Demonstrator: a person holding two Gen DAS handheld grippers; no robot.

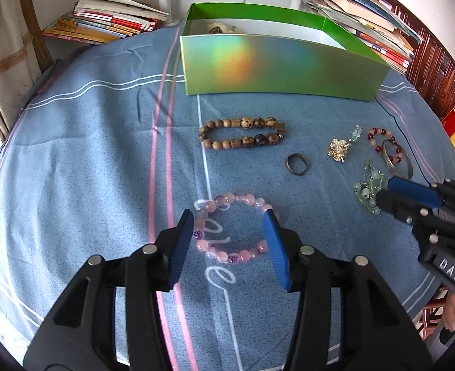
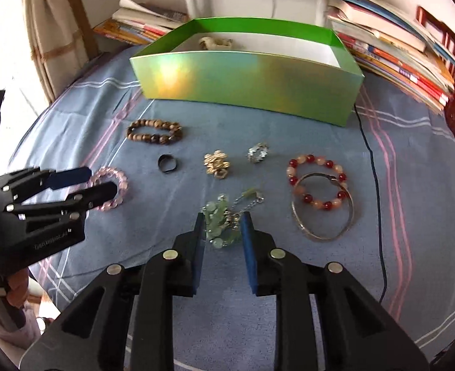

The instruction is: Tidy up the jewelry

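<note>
The blue striped cloth (image 1: 88, 142) is seen spread across the table, with wide bare room on its left half and along the near edge. Toward the far edge the way is closed off by one green box (image 1: 283, 65), open-topped, with one pale piece (image 2: 215, 43) lying inside it. Stacks of books (image 1: 103, 21) are piled behind the box on both sides, and a dark cord (image 2: 372, 167) is trailed down the cloth on the right.

Eight loose pieces are counted in front of the box: one brown bead bracelet (image 1: 242, 134), one dark ring (image 1: 296, 164), one gold ornament (image 2: 216, 164), one silver ornament (image 2: 257, 152), one red-and-peach bead bracelet (image 2: 317, 182), one metal bangle (image 2: 323, 207) overlapping it, one pink bead bracelet (image 1: 233, 228) and one green bead cluster on a chain (image 2: 224, 222).

Two grippers are in play. The left gripper (image 1: 232, 238) is brought down over the pink bead bracelet, its jaws parted and straddling the loop, the pads close beside the beads but no squeeze to be seen. The right gripper (image 2: 222, 232) is lowered around the green bead cluster, jaws narrowed on either side of it; whether the pads press on it cannot be told
</note>
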